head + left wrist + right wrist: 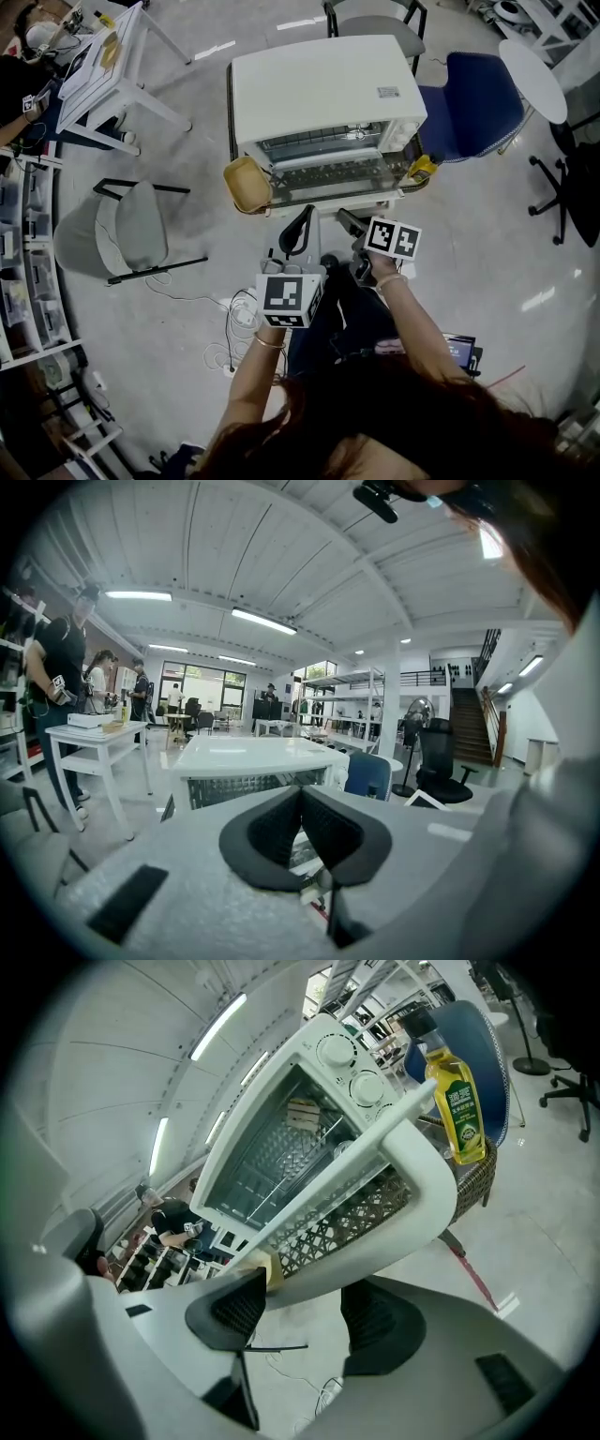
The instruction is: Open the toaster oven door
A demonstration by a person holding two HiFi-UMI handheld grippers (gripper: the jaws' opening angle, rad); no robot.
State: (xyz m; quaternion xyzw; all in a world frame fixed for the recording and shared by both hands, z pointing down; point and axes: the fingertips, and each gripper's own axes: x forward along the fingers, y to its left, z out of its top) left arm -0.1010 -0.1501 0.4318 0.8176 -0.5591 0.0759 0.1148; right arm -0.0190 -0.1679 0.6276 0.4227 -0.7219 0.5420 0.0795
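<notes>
**Oven door is down, right gripper waits at its edge**

Low in the middle of the left gripper view, the left gripper (301,794) has its two black pads (272,832) pressed together, with nothing in them. It looks toward the white metal toaster oven (323,94), which sits at the top middle of the head view. The oven's glass door with a white frame (347,1213) hangs down and sticks out toward the person, so the wire rack (323,142) inside shows. I think the opening is done, or nearly done.

At the bottom of the right gripper view, the right gripper (305,1302) has its pads wide apart and holds nothing. The door's white front edge (375,1251) is just above the tips, and I cannot tell if it touches them. At the upper right of that view stands a yellow oil bottle with a green label (457,1101).

The door looks hard and stiff, not heavy, and it likely turns on a hinge at the bottom. The glass could crack. So the white front edge, near its middle, is the best place to grab, and it should be moved slowly
</notes>
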